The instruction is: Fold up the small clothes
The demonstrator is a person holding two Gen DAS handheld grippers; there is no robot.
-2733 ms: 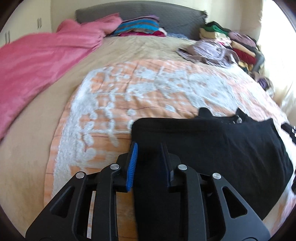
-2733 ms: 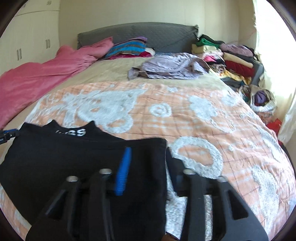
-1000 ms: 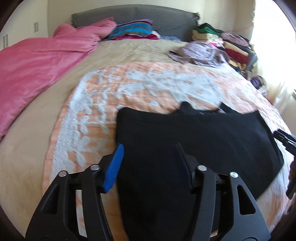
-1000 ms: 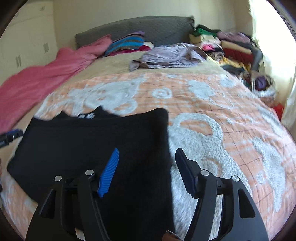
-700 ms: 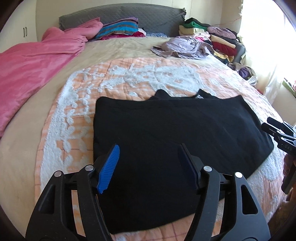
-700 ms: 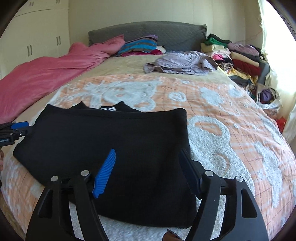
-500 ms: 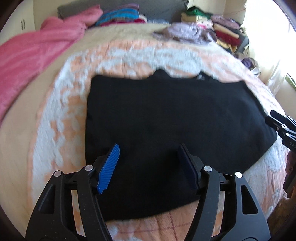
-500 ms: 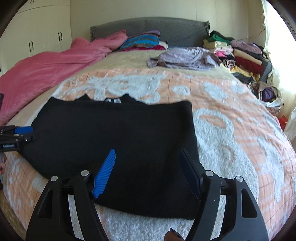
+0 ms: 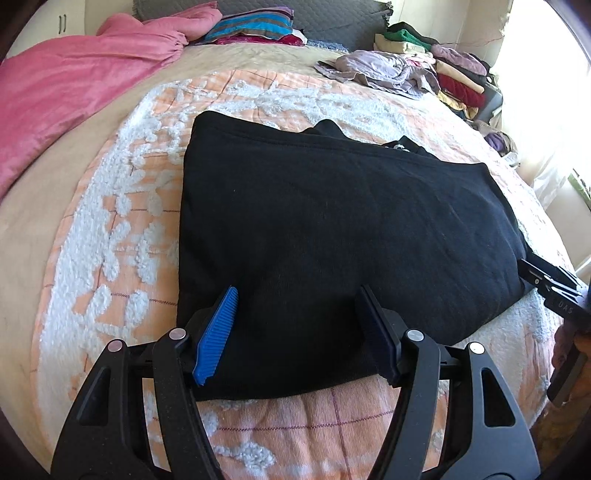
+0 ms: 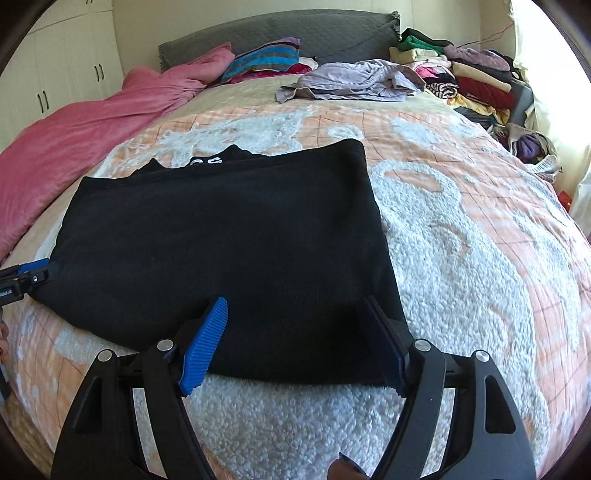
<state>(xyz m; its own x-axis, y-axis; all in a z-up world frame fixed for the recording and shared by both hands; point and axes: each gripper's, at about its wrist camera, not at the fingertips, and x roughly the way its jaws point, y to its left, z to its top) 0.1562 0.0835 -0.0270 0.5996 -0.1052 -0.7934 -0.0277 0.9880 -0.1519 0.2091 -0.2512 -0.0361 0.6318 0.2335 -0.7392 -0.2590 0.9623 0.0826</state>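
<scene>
Bed (image 9: 92, 206) with folded black garment (image 9: 332, 229) on top, two grippers spread wide at its near edge.

Quilt (image 10: 480, 236), orange with white tufted pattern, covers the bed; pink blanket (image 9: 74, 81) lies along its left side, grey headboard (image 10: 295, 33) at the far end. Garment lies flat near the quilt's near edge, folded into a rough rectangle, white lettering showing at its far edge (image 10: 205, 162). Lilac clothes (image 10: 354, 83) heaped beyond it, well apart; stacked clothes (image 10: 476, 81) at far right; striped pillow (image 9: 255, 27) by the headboard. Left gripper (image 9: 295, 332), fingers apart, over the garment's near left part, holding nothing. Right gripper (image 10: 291, 339), fingers apart, over its near right corner, holding nothing.
</scene>
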